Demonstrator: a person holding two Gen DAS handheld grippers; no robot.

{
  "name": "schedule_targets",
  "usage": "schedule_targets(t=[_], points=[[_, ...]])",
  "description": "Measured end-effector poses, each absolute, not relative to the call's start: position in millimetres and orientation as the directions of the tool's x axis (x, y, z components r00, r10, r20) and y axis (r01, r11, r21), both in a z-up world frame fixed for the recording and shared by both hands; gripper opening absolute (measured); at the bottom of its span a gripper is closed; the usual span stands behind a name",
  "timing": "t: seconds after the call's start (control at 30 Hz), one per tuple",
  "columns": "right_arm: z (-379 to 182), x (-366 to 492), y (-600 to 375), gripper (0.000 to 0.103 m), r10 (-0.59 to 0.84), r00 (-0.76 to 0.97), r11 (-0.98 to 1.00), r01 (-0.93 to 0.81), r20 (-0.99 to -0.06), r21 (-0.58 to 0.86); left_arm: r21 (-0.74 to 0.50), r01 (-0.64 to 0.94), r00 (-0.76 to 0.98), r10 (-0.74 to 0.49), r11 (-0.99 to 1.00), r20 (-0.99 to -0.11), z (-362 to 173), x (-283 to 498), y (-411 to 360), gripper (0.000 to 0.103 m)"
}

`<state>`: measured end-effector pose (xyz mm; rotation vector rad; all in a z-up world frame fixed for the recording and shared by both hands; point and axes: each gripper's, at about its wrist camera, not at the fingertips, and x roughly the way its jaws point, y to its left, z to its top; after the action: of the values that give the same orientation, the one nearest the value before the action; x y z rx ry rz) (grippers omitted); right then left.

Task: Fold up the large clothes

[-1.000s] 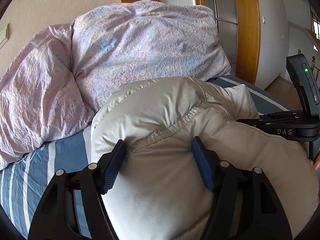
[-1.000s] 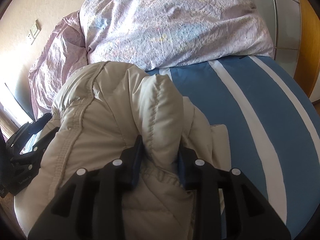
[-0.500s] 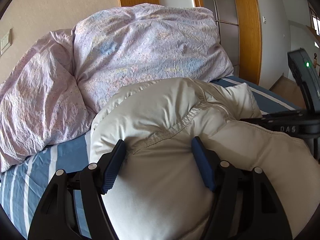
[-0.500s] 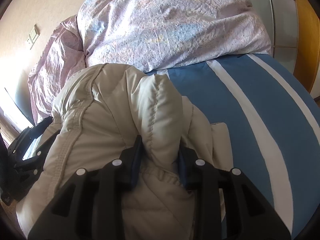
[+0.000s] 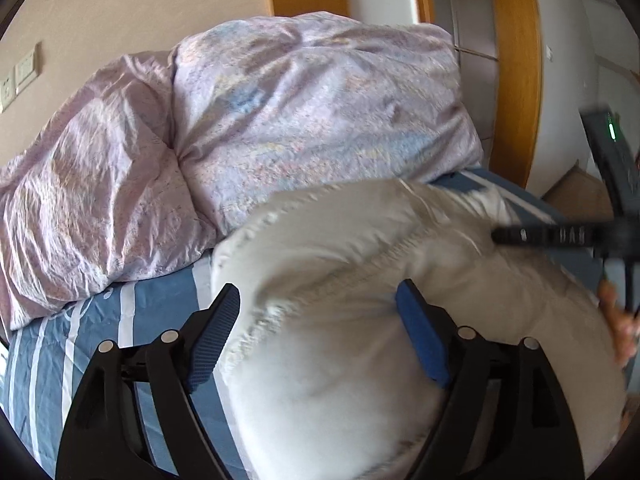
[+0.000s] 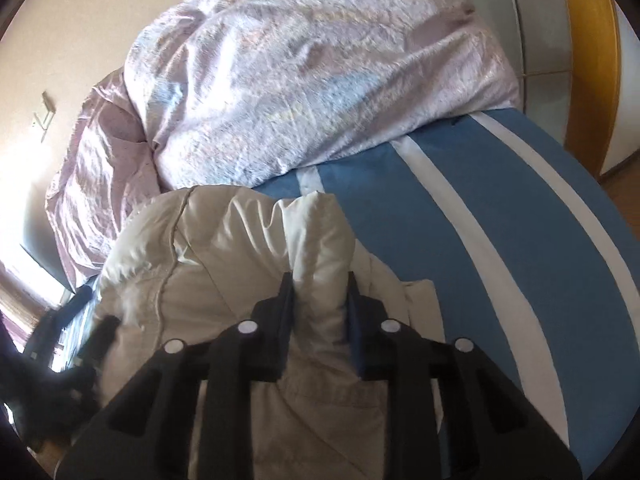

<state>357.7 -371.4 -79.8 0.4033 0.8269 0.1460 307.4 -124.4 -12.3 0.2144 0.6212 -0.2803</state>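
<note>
A puffy cream down jacket (image 5: 340, 360) lies bunched on the blue striped bed. In the left wrist view my left gripper (image 5: 318, 292) straddles a wide bulge of it. Its jaws are opening and the left pad stands just off the fabric. In the right wrist view my right gripper (image 6: 319, 280) pinches an upright quilted fold of the jacket (image 6: 224, 264), and its jaws are closing on that fold. The right gripper's body (image 5: 560, 236) shows blurred at the right of the left view, with a hand (image 5: 620, 320) below it.
A crumpled lilac duvet (image 5: 280, 120) is heaped at the head of the bed. The blue sheet with white stripes (image 6: 500, 220) runs bare to the right of the jacket. Wooden frames (image 5: 516, 60) and a beige wall with a socket (image 5: 20, 76) stand behind.
The left jaws have spread wider and the left view has lifted a little. The right jaws have squeezed the jacket fold narrower. The jacket's near edge looks blurred.
</note>
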Motion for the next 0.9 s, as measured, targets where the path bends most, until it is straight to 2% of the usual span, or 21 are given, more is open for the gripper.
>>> schedule_targets(t=[0.2, 0.3, 0.43, 0.5, 0.6, 0.67, 0.77, 0.9], points=[[-101, 360, -370, 0.024, 0.235, 0.655, 0.926, 0.073, -0.718, 0.370, 0.118, 0.271, 0.775, -0.144, 0.955, -0.615, -9, 324, -122, 0.081], [-100, 360, -369, 0.024, 0.222, 0.660, 0.932, 0.073, -0.717, 0.356, 0.174, 0.277, 0.783, -0.117, 0.945, -0.611, -15, 322, -132, 0.082], [-73, 338, -367, 0.037, 0.151, 0.710, 0.958, 0.065, -0.688, 0.278, 0.182, 0.283, 0.782, -0.117, 0.942, -0.612, -14, 319, -132, 0.082], [-53, 315, -370, 0.041, 0.177, 0.764, 0.951, 0.029, -0.620, 0.308, 0.176, 0.283, 0.779, -0.119, 0.943, -0.616, -13, 320, -130, 0.082], [-39, 291, -364, 0.042, 0.259, 0.774, 0.940, -0.064, -0.578, 0.335, 0.173, 0.287, 0.776, -0.122, 0.942, -0.619, -10, 319, -132, 0.082], [-41, 285, -353, 0.042, 0.300, 0.741, 0.938, -0.116, -0.601, 0.326, 0.181, 0.285, 0.780, -0.118, 0.941, -0.615, -11, 319, -134, 0.082], [-51, 285, -344, 0.043, 0.291, 0.717, 0.948, -0.129, -0.634, 0.289, 0.186, 0.267, 0.788, -0.103, 0.946, -0.608, -13, 317, -135, 0.083], [-66, 294, -349, 0.044, 0.333, 0.681, 0.930, -0.123, -0.652, 0.347, 0.194, 0.247, 0.790, -0.081, 0.949, -0.608, -17, 316, -135, 0.085]])
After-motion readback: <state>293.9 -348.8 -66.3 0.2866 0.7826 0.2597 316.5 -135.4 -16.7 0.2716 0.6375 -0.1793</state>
